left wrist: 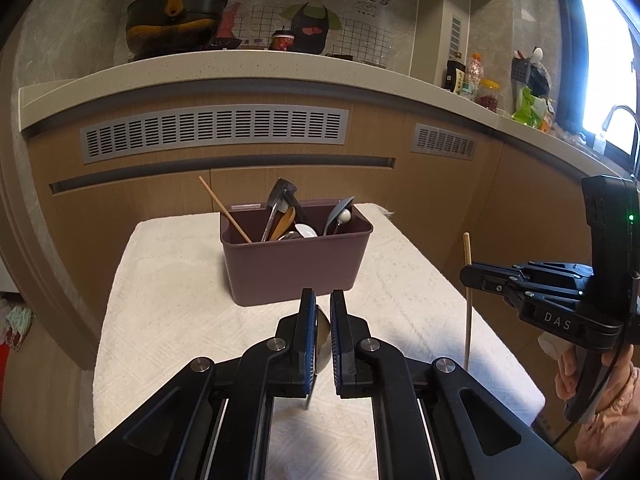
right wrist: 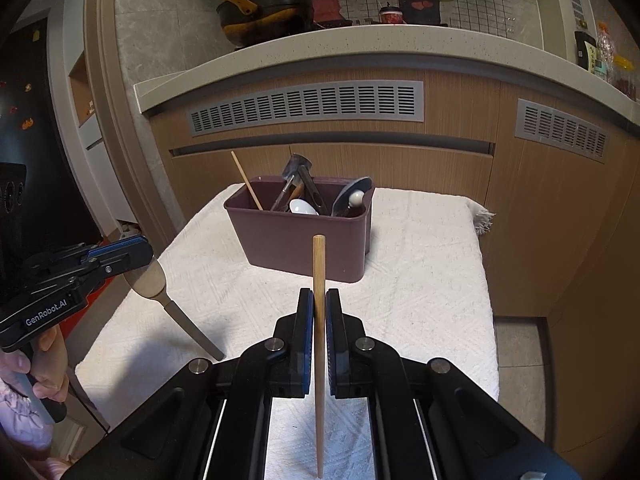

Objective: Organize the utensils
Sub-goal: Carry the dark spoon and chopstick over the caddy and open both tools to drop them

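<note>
Gripping a metal spoon (left wrist: 322,338) by its bowl, the left tongs (left wrist: 322,334) are clamped tight, handle hanging down above the counter (left wrist: 168,280). Right tongs (right wrist: 319,334) pinch a chopstick (right wrist: 319,320), held nearly upright. Both utensils are clear of the white cloth. Bin (left wrist: 294,268) with other utensils stands ahead, at the far edge.

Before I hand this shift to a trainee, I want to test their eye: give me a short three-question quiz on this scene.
1. True or false: the left gripper is shut on a metal spoon.
2. What does the right gripper hold?
3. The maroon bin is: A) empty B) holding utensils C) tipped over.

Key: 1 true; 2 a wooden chopstick, held near upright; 3 B.
</note>
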Available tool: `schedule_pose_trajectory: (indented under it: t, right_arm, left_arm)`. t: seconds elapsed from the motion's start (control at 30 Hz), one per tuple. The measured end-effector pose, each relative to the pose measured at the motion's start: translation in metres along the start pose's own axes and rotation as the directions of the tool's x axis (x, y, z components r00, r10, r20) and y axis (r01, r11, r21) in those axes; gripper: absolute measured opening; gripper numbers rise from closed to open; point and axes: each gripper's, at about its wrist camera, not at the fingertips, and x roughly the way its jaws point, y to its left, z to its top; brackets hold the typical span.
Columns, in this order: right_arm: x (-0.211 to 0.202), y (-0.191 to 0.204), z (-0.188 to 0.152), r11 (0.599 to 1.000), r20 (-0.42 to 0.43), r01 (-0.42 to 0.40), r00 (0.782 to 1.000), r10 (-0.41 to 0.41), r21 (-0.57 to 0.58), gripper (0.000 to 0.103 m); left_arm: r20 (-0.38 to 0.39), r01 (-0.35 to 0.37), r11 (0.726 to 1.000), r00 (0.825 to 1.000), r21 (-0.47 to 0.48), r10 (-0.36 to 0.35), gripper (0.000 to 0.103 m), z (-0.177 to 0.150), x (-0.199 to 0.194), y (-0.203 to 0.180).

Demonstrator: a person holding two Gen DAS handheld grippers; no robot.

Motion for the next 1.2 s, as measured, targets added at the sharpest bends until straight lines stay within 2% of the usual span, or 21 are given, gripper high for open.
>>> schedule_pose_trajectory:
  t: [0.47,0.57,0.67,0.83,0.9,1.0,1.2]
  right_arm:
    - [-0.014,0.005,0.014,1.000,0.055,-0.005,0.998,0.005,-0.015,0.005]
    - [-0.023,0.008,0.030,1.000,0.089,-0.009,0.996,0.011,-0.026,0.005]
    - [-0.038,0.013,0.061,0.998,0.166,0.002,0.986,0.007,-0.057,0.005]
    - [-0.060,0.022,0.134,0.994,0.335,0.029,0.942,0.008,-0.106,0.005]
    - [-0.055,0.023,0.155,0.993,0.369,0.044,0.929,0.000,-0.111,0.005]
    - [-0.035,0.021,0.179,0.992,0.384,0.054,0.923,-0.006,-0.113,0.005]
    - [0.024,0.015,0.190,0.993,0.342,0.065,0.939,-0.026,-0.100,0.005]
  left_arm:
    - [0.022,0.013,1.000,1.000,0.004,-0.013,0.006,0.013,-0.006,-0.003]
    - [0.062,0.021,1.000,0.998,0.012,-0.022,0.006,0.037,-0.014,-0.003]
    - [0.135,0.026,0.999,0.990,0.045,-0.032,0.006,0.076,-0.026,-0.004]
    - [0.253,0.043,0.997,0.966,0.065,-0.058,0.006,0.145,-0.033,0.002]
    - [0.280,0.033,0.997,0.959,0.071,-0.052,0.006,0.163,-0.025,0.006]
    - [0.264,0.062,0.997,0.962,0.053,-0.074,0.006,0.178,-0.005,0.020]
    - [0.200,0.080,0.997,0.977,0.003,-0.079,0.006,0.178,0.045,0.048]
